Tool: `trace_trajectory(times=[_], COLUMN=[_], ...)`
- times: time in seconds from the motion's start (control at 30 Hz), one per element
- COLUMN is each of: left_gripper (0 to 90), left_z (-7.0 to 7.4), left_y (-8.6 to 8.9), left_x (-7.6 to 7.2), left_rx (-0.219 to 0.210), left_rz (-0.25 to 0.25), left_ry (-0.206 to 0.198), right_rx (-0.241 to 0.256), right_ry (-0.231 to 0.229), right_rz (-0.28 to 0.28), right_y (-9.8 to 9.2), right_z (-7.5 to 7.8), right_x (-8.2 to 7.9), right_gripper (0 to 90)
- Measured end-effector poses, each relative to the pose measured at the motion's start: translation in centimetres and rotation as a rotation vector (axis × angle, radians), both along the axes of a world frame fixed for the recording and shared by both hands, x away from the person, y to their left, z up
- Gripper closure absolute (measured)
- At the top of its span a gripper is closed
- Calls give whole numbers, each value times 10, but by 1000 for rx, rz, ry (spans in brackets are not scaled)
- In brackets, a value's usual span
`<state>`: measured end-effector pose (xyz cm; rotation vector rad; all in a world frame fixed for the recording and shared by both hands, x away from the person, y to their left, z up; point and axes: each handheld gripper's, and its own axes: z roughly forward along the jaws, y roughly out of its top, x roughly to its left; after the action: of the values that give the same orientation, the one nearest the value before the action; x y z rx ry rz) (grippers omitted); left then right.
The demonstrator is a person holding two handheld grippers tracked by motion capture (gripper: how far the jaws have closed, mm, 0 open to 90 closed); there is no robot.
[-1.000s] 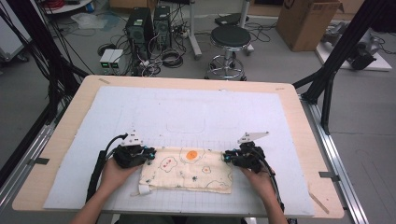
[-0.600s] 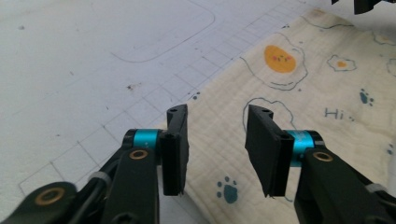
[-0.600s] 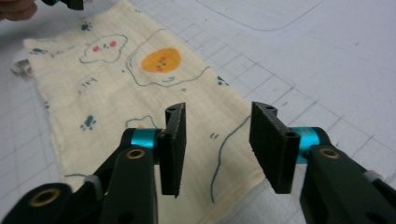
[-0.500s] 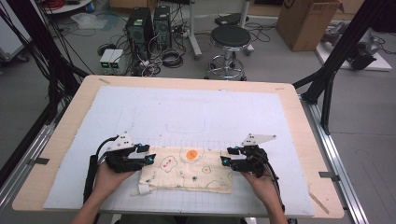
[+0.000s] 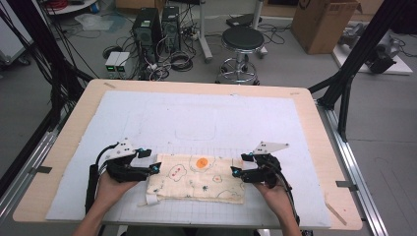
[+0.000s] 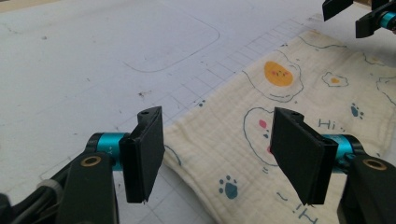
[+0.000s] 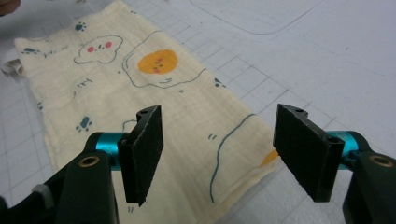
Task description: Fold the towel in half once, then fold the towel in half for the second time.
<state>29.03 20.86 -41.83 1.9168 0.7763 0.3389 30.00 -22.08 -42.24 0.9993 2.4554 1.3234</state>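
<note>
Since a second ago the left gripper [image 5: 156,168] is sitting lower and flatter at the left end of the cloth [image 5: 196,178], its body swung outward from the cloth, while the right gripper [image 5: 234,173] is staying almost where it was at the cloth's right end. The cloth itself is lying unchanged, a folded cream rectangle printed with a fried egg, flat on the white mat [image 5: 196,118] near the mat's front edge.

Left of the cloth, the left hand [image 5: 109,189] is reaching in from the front, pointing its gripper toward the cloth's left edge; its jaws are standing wide apart over that edge, gripping nothing. Right of the cloth, the right hand [image 5: 275,194] is mirroring it, pointing inward, jaws also spread wide above the cloth's right corner and empty.

There is one cloth, two grippers and two hands. Beyond the mat, a single stool [image 5: 242,39] is standing on the floor.
</note>
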Motion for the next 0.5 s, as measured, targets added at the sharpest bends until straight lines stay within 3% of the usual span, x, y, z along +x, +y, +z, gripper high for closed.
trace_trajectory(times=[0.5], left_gripper=[370], left_z=[-4], left_y=[1], left_x=[5], left_rx=[16], left_rz=[11], left_ry=[20], right_rx=[2], right_ry=[-11], right_rz=[-27], right_y=[-1], right_z=[1], right_x=[1], right_gripper=[332])
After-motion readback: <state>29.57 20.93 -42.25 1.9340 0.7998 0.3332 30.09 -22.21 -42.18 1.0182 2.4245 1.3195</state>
